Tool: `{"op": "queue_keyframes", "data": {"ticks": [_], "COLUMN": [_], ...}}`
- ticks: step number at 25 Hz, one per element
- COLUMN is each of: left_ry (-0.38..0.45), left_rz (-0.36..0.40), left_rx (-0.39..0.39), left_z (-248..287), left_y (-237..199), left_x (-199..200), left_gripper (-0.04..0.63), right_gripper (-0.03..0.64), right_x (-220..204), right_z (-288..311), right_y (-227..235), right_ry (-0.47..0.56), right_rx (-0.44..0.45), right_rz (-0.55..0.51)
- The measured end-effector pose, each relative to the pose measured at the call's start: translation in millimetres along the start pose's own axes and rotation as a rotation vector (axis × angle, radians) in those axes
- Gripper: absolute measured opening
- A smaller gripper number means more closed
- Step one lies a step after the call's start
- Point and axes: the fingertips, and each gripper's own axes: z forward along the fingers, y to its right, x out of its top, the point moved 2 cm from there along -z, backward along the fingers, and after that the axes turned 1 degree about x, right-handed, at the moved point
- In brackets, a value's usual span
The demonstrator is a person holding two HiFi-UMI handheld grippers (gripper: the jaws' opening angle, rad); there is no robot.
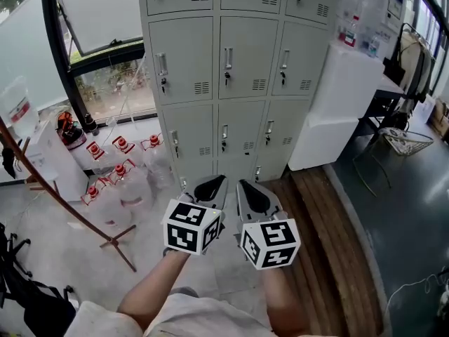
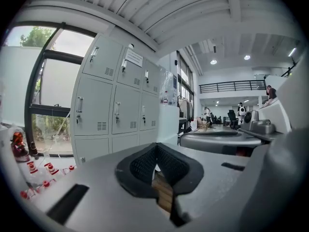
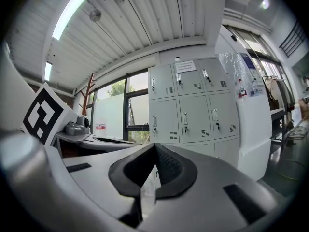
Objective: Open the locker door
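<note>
The left gripper (image 1: pixel 210 182) and right gripper (image 1: pixel 246 186) are hovering side by side, jaws closed on nothing, well short of the grey locker cabinet (image 1: pixel 242 76) standing ahead beside the window (image 1: pixel 105 20). One should be opening before reaching a door handle (image 1: pixel 228 57), then pulling outward in an arc. The doors are facing the person, long axis vertical, handles sitting at their left edges.

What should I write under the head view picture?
Both shut, the left gripper and right gripper face closed grey lockers.
</note>
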Motion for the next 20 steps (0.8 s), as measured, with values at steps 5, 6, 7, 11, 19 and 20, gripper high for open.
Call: {"op": "queue_keyframes", "data": {"ticks": [5,6,7,11,19,20], "left_ry": [0.002,0.002,0.001,-0.003,-0.002,-0.003], "left_rz": [0.001,0.004,0.007,0.004,-0.007,-0.01], "left_rx": [0.004,0.003,0.003,0.004,-0.016,-0.02], "left_z": [13.4,16.9,20.6,37.7,92.6,100.7], "left_y": [2.7,2.4,1.7,-10.5,-58.8,-66.8], "left_x": [2.3,2.9,3.1,1.4,10.3,12.5], "left_gripper": [0.006,0.006,0.006,0.006,0.006,0.006], "right_gripper": [-0.002,-0.002,-0.002,-0.002,-0.002,-0.002], "right_x": [-1.7,-2.4,-3.1,-5.1,-1.9,-0.9], "right_z": [2.9,5.3,8.1,25.1,89.4,100.0], "right_y": [12.9,16.0,19.1,27.3,55.8,59.0], "right_ry": [0.005,0.004,0.002,0.001,-0.005,-0.006], "right_rx": [-0.002,-0.004,-0.006,-0.002,-0.025,-0.026], "right_rz": [-0.002,-0.001,0.0,-0.007,-0.024,-0.023]}}
